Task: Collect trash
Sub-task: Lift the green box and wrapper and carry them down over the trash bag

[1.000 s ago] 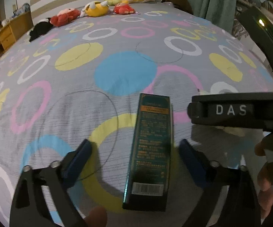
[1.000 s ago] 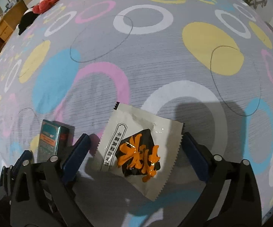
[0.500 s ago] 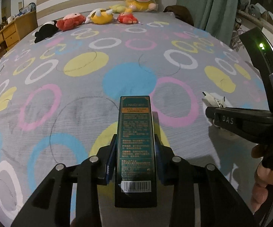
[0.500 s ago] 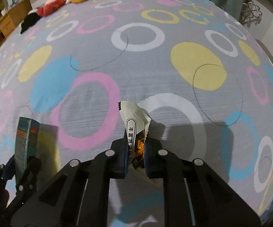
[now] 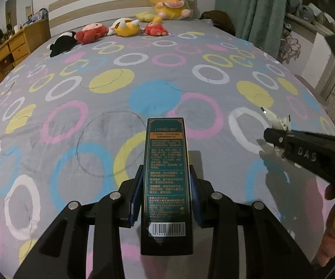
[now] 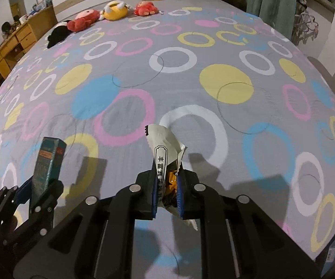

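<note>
We see a tall dark green cardboard box with an orange label band, small pale print too tiny to read, gold letters at the top that look like "LINN", and a white barcode at its near end. Our left claw squeezes this box between its blue pads, lifted above the grey bed cover with coloured rings.

Our right claw is almost fully closed on a crumpled white snack wrapper with black letters in a frame and an orange patch. In the left view, the right claw's side shows the raised letters "DAS".

Soft toys lie far away by the headboard
</note>
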A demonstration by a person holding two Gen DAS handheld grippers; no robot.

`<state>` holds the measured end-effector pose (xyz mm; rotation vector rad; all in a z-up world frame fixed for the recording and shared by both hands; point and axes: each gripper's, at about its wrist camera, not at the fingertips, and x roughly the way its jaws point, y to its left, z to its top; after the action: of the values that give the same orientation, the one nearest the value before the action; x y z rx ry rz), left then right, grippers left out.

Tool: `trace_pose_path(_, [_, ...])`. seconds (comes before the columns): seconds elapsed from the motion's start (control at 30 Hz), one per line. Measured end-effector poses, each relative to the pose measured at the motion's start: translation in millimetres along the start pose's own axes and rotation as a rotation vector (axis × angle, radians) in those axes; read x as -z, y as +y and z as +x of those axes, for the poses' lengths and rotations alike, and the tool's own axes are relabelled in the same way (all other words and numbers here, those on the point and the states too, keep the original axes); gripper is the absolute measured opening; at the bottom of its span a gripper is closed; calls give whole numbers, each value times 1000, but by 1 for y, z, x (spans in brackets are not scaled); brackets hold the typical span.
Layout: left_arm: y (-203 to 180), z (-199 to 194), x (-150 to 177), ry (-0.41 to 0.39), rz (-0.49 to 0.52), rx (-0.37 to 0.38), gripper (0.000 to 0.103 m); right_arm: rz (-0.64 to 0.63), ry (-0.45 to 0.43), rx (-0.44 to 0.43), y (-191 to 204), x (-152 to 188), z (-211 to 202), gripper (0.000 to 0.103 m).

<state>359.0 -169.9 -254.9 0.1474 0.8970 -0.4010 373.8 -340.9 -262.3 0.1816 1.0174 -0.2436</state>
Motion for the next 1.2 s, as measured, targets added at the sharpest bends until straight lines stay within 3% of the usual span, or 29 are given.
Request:
trace_pose_path(0.4, [-23, -52, 29, -33, 44, -5, 35, -19, -45, 12, -21, 55, -65, 13])
trace_pose_path(0.7, [-40, -81, 46, -44, 94, 68, 35, 14, -65, 24, -38, 95, -109, 13])
trace_pose_path(1.2, [-58, -117, 82, -49, 179, 126, 35, 29, -69, 70, -47, 159, -147, 13])
